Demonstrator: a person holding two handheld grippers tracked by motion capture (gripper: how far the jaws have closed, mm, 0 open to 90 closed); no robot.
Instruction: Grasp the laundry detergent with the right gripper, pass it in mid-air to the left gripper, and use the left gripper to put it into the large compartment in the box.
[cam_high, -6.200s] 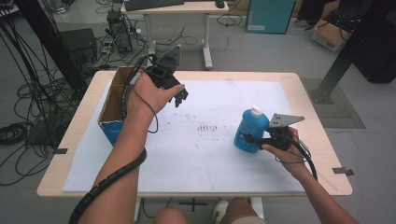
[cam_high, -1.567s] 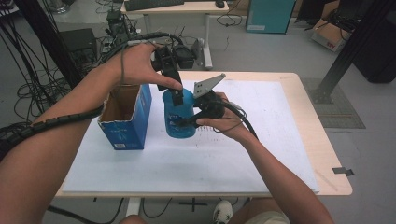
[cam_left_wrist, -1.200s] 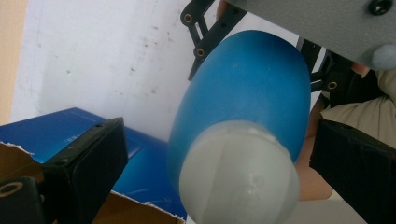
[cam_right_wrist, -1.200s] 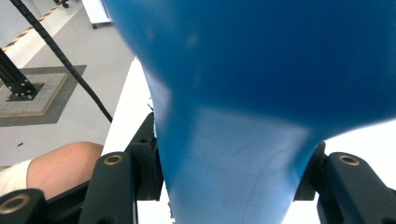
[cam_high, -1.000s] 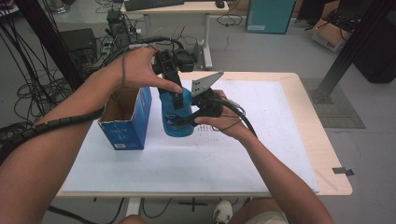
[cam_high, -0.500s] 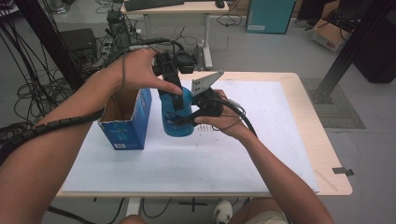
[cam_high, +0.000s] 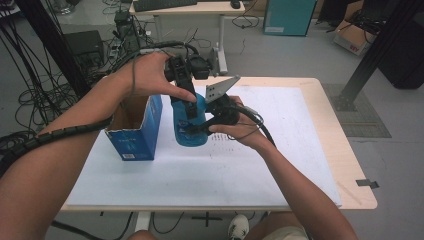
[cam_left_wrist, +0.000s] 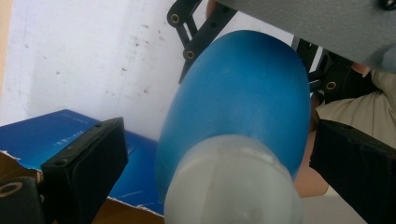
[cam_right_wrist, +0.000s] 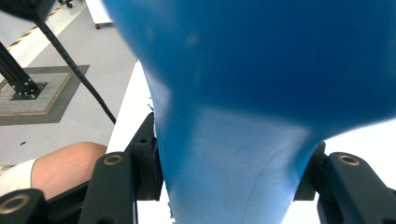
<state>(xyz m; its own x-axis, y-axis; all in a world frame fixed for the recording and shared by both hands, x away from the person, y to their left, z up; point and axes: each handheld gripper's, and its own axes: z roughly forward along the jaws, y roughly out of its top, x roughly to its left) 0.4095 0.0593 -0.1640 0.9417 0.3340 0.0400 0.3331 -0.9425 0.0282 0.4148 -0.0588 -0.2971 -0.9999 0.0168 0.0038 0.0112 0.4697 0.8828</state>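
Blue bottle (cam_high: 189, 125): right gripper (cam_high: 192, 131) clamps its body; left gripper (cam_left_wrist: 219, 182) straddles the white cap (cam_left_wrist: 233, 182), jaws released. Left should close squarely before twisting, right holding firm beside the box (cam_high: 135, 130).

The bottle (cam_high: 189, 125) stands on the table (cam_high: 320, 130), just right of the open box (cam_high: 135, 127).

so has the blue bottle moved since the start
Yes. The blue bottle was near the table's right side, away from the blue box; now it is left of centre, right beside that box, clamped by the right gripper.
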